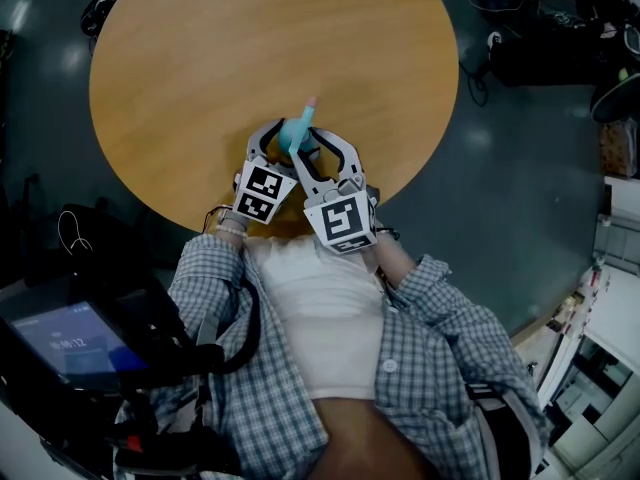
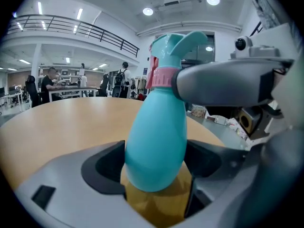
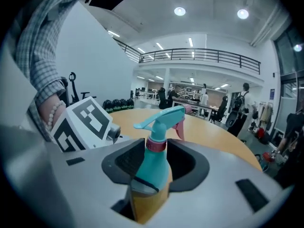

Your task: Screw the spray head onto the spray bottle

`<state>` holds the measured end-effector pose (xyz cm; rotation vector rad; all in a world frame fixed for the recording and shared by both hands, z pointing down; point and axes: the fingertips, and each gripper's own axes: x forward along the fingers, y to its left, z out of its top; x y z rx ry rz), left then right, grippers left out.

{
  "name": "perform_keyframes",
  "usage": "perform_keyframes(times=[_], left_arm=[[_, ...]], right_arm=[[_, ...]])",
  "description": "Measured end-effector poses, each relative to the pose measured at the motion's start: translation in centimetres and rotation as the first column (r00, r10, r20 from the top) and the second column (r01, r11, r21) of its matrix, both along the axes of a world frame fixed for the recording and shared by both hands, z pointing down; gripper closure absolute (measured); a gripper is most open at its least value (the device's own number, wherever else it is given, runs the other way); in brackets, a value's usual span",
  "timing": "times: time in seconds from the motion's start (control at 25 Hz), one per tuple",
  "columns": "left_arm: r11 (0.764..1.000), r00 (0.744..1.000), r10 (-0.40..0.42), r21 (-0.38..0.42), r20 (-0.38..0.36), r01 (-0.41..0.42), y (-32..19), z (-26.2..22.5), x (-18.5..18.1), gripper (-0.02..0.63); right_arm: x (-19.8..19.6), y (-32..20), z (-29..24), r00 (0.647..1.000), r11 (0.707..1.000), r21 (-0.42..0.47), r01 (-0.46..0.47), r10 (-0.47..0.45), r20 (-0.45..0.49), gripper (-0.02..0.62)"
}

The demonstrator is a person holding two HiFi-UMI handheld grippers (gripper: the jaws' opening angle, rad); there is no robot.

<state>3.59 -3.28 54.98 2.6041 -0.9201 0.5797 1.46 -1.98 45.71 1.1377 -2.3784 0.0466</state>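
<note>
A teal spray bottle (image 1: 296, 130) with a teal spray head and a pink collar (image 2: 163, 77) stands tilted over the near edge of the round wooden table (image 1: 200, 68). My left gripper (image 2: 156, 163) is shut on the bottle's wide lower body (image 2: 156, 137). The right gripper (image 3: 154, 158) is shut on the neck at the pink collar (image 3: 156, 145), with the trigger and nozzle (image 3: 164, 118) pointing away above its jaws. In the left gripper view, one grey finger (image 2: 218, 82) of the right gripper reaches the collar from the right. Both grippers sit side by side in the head view, left gripper (image 1: 280, 146) and right gripper (image 1: 314, 153).
The table's front edge (image 1: 300, 230) runs just under the grippers, against the person's body. The left gripper's marker cube (image 3: 83, 122) sits close beside the right gripper. Dark bags (image 1: 540, 38) lie on the floor at the far right. A screen (image 1: 70, 343) is at the lower left.
</note>
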Motion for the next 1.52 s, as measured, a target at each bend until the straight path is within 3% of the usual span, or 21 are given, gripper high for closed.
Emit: perform_keyframes(times=[0.24, 0.36, 0.48, 0.6, 0.68, 0.92, 1.0, 1.16, 1.28, 1.4, 1.52], left_arm=[[1.0, 1.0, 0.027, 0.005, -0.003, -0.027, 0.3, -0.2, 0.5, 0.224], [0.999, 0.999, 0.046, 0.008, -0.003, -0.046, 0.5, -0.3, 0.6, 0.224], [0.998, 0.998, 0.065, 0.01, -0.004, -0.065, 0.8, -0.4, 0.5, 0.224], [0.997, 0.997, 0.08, 0.01, -0.004, -0.08, 1.1, -0.5, 0.3, 0.224], [0.996, 0.996, 0.091, 0.011, -0.004, -0.091, 1.2, -0.6, 0.2, 0.224], [0.992, 0.992, 0.126, 0.008, -0.004, -0.126, 1.5, -0.8, -0.1, 0.224], [0.991, 0.991, 0.132, 0.006, -0.008, -0.132, 1.9, -0.5, -0.3, 0.224], [0.99, 0.99, 0.143, 0.001, -0.012, -0.143, 2.3, -0.4, -0.8, 0.224], [0.989, 0.989, 0.148, 0.002, -0.005, -0.148, 2.3, -0.9, -1.0, 0.224], [0.99, 0.99, 0.141, 0.002, -0.006, -0.141, 2.3, -1.0, -1.0, 0.224], [0.991, 0.991, 0.135, 0.001, -0.007, -0.135, 2.1, -0.9, -0.9, 0.224]], right_arm=[[0.3, 1.1, -0.2, 0.98, 0.978, -0.074, 0.194, -0.189, 0.063, 0.423], [0.7, 1.7, -1.1, 0.926, 0.922, -0.102, 0.373, -0.363, 0.107, 0.423], [1.5, 1.7, -1.4, 0.826, 0.811, -0.155, 0.564, -0.554, 0.108, 0.424], [1.8, 1.7, -1.9, 0.697, 0.648, -0.264, 0.714, -0.692, 0.187, 0.425], [1.4, 1.3, -2.1, 0.628, 0.554, -0.311, 0.772, -0.742, 0.236, 0.425], [-0.1, 1.4, -1.3, 0.464, 0.343, -0.385, 0.857, -0.839, 0.284, 0.425], [-0.8, 1.7, -1.3, 0.437, 0.305, -0.385, 0.871, -0.84, 0.323, 0.426], [-1.9, 1.6, -1.4, 0.417, 0.29, -0.352, 0.89, -0.829, 0.373, 0.47], [-2.0, 1.8, -1.6, 0.415, 0.302, -0.323, 0.897, -0.827, 0.379, 0.476], [-1.9, 2.0, -1.8, 0.448, 0.367, -0.28, 0.887, -0.833, 0.326, 0.476], [-1.7, 2.1, -1.9, 0.53, 0.482, -0.23, 0.845, -0.811, 0.249, 0.476]])
